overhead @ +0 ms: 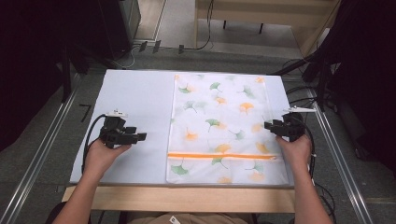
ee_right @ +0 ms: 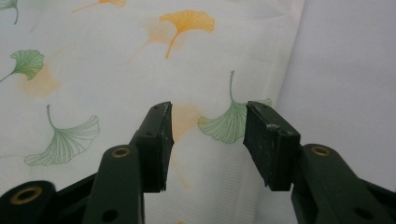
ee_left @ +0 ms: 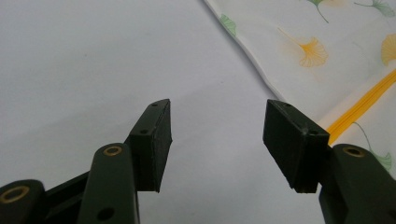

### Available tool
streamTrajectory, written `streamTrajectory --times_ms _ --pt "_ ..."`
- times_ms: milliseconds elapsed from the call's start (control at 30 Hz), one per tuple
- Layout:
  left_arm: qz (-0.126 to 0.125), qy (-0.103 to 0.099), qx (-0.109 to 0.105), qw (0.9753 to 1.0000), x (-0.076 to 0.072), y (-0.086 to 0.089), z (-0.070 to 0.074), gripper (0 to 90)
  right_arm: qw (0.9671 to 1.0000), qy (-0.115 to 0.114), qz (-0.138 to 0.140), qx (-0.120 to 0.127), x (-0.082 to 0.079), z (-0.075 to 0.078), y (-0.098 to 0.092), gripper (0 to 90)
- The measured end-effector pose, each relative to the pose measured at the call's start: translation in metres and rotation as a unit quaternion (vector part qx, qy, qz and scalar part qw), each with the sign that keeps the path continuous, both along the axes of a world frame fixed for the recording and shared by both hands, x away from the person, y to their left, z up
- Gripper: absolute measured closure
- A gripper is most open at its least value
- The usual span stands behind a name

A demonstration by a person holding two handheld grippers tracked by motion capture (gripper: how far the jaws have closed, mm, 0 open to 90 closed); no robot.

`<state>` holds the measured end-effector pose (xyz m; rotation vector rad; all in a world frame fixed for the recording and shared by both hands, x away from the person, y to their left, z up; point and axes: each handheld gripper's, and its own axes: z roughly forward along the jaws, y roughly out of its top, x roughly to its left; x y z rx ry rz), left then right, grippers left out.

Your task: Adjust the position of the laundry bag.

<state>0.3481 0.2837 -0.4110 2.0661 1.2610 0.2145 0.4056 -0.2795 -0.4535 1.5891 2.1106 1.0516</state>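
We see a leaf-print pillowcase (overhead: pixel 219 126) lying flat on the counter (overhead: pixel 135 93). Our left tongs (overhead: pixel 140 136) hover apart beside it. Our right tongs (overhead: pixel 267 124) gape empty over its edge.

Pillowcase (overhead: pixel 219 126) lay flat on worktop (overhead: pixel 135 93), right of centre; left claw (overhead: pixel 140 136) to its left, right claw (overhead: pixel 267 125) at its right edge.

white mat (overhead: pixel 135 121) on wooden table (overhead: pixel 187 198) | metal rails (overhead: pixel 42 149) either side (grey floor) | cables (overhead: pixel 299 88) far right
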Motion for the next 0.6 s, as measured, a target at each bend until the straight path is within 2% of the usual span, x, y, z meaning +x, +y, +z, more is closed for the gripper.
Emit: streamTrajectory --times_ms 267,600 --pt "-0.010 0.007 -0.002 0.9999 0.004 -0.006 0.000 42.3 0.9999 0.009 0.009 0.002 -0.003 0.000 0.001 50.7" --pt "-0.017 0.009 -0.007 0.9998 0.010 -0.013 0.000 42.4 0.9999 0.002 0.015 0.001 -0.004 0.002 0.004 51.3"
